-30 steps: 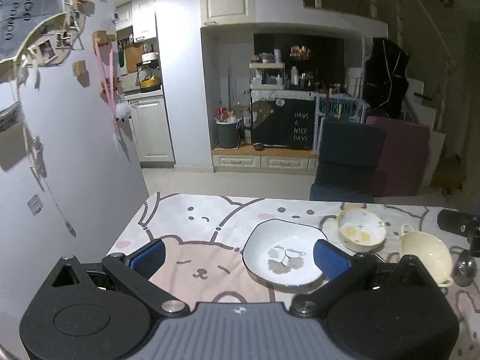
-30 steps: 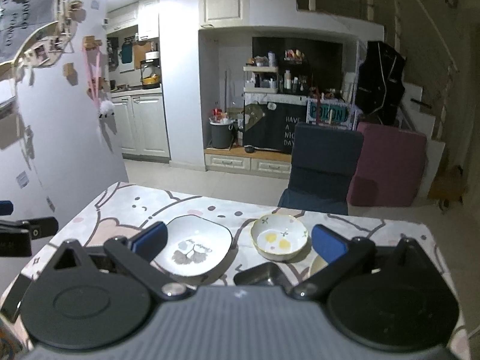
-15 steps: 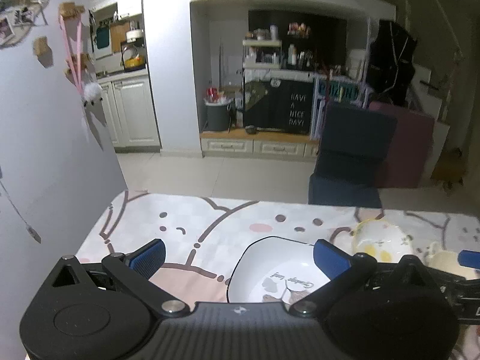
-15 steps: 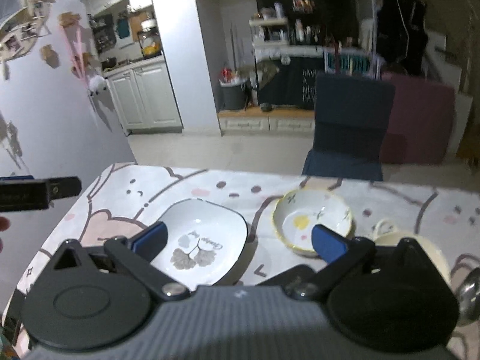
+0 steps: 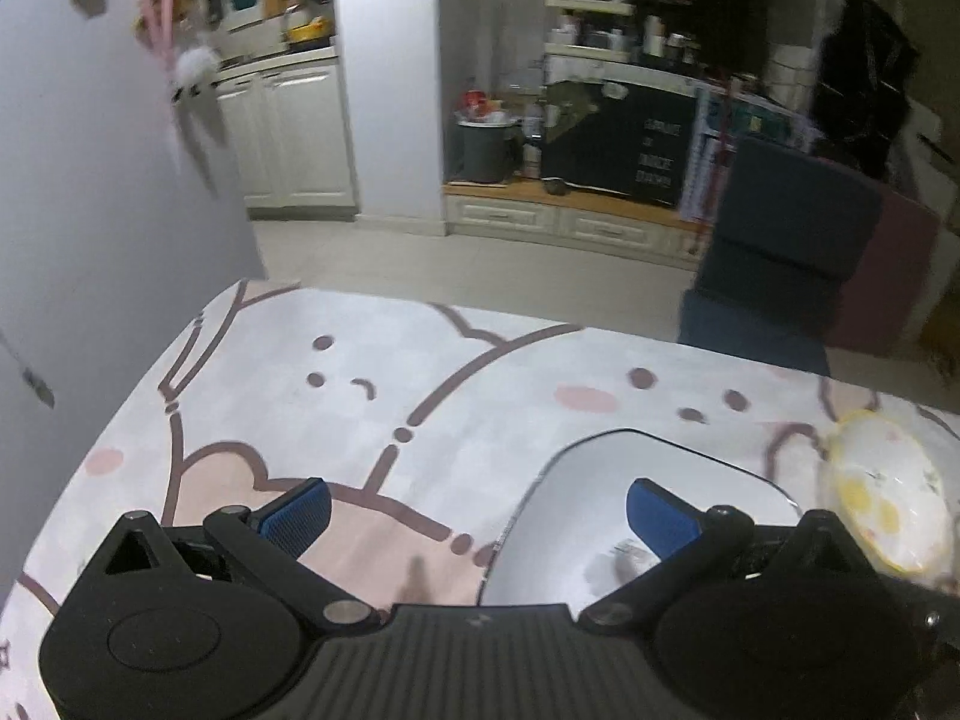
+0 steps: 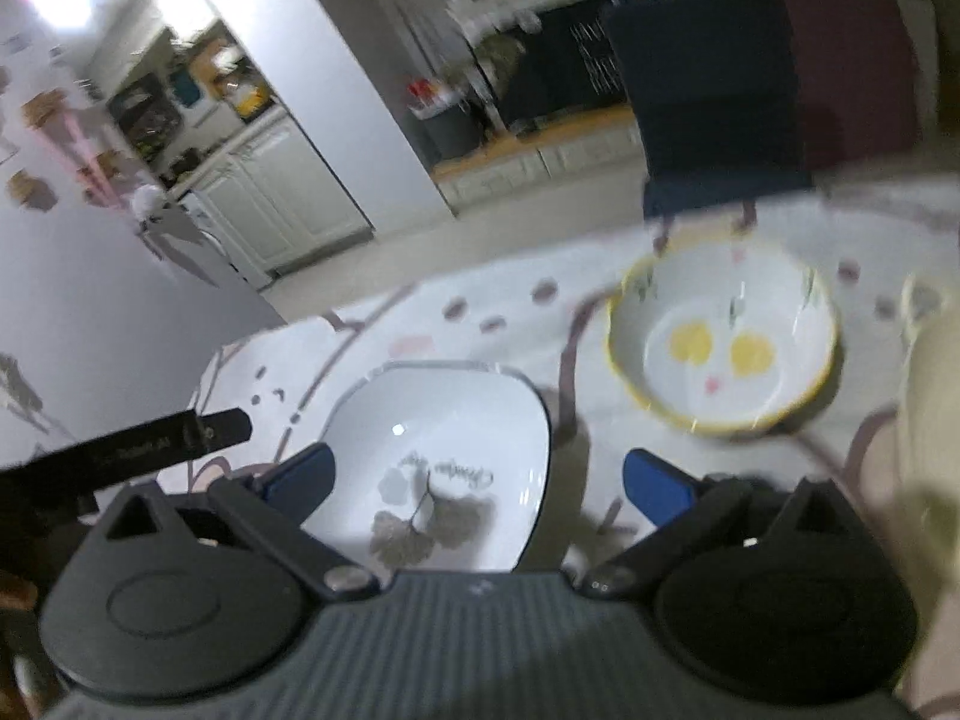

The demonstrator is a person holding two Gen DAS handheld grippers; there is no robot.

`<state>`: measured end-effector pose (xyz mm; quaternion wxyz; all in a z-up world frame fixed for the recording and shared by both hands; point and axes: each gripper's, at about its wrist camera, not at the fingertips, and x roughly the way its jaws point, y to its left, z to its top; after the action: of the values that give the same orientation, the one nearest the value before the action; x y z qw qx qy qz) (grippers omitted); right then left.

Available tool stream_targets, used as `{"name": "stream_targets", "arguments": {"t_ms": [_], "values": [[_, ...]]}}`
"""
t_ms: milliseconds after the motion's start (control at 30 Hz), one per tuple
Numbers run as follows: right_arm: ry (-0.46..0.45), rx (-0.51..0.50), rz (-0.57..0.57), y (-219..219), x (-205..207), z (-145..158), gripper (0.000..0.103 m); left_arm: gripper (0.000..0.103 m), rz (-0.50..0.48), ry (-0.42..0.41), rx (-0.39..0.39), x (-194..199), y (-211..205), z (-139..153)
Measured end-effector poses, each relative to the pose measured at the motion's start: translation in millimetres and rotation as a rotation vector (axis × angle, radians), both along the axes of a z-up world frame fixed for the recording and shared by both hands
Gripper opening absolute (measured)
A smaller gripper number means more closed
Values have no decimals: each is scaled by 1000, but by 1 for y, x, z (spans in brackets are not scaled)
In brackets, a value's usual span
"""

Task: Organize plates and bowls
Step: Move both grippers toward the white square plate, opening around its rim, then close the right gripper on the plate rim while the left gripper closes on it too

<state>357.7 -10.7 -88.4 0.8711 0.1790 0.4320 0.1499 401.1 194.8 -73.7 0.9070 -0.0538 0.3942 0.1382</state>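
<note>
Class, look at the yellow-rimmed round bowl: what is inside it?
The yellow-rimmed round bowl holds no object: only two painted yellow spots and small sprigs show. Its underside on the bear-print tablecloth stays hidden.

The left wrist view looks forward along the left tool (image 5: pixel 477 513), low over the table (image 5: pixel 336 384), level, toward the kitchen beyond. The right wrist view looks along the right tool (image 6: pixel 477 477), tilted and angled more downward, blurred. Both share the square white plate (image 5: pixel 600 516) (image 6: pixel 456 420) close ahead, the yellow-rimmed bowl (image 5: pixel 888 510) (image 6: pixel 723 342) to its right, and the dark chair (image 5: pixel 780 252) (image 6: pixel 714 102) beyond the table.
</note>
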Motion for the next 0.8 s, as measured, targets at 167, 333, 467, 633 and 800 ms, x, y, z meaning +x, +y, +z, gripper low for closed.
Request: {"name": "stream_targets", "arguments": {"t_ms": [167,333,467,633,800], "values": [[137,70,-91,2,15,-24,94,103,56,10,-71,8,15,-18],[202,70,-92,11,21,-37,59,103,124,7,-91,13,25,-25],[219,-10,-75,21,22,-44,41,103,130,11,-97,16,28,-29],[217,-125,-61,36,29,-43,15,103,88,76,-34,23,25,-34],[169,-183,-50,44,35,-34,10,103,67,86,-186,22,39,-39]]}}
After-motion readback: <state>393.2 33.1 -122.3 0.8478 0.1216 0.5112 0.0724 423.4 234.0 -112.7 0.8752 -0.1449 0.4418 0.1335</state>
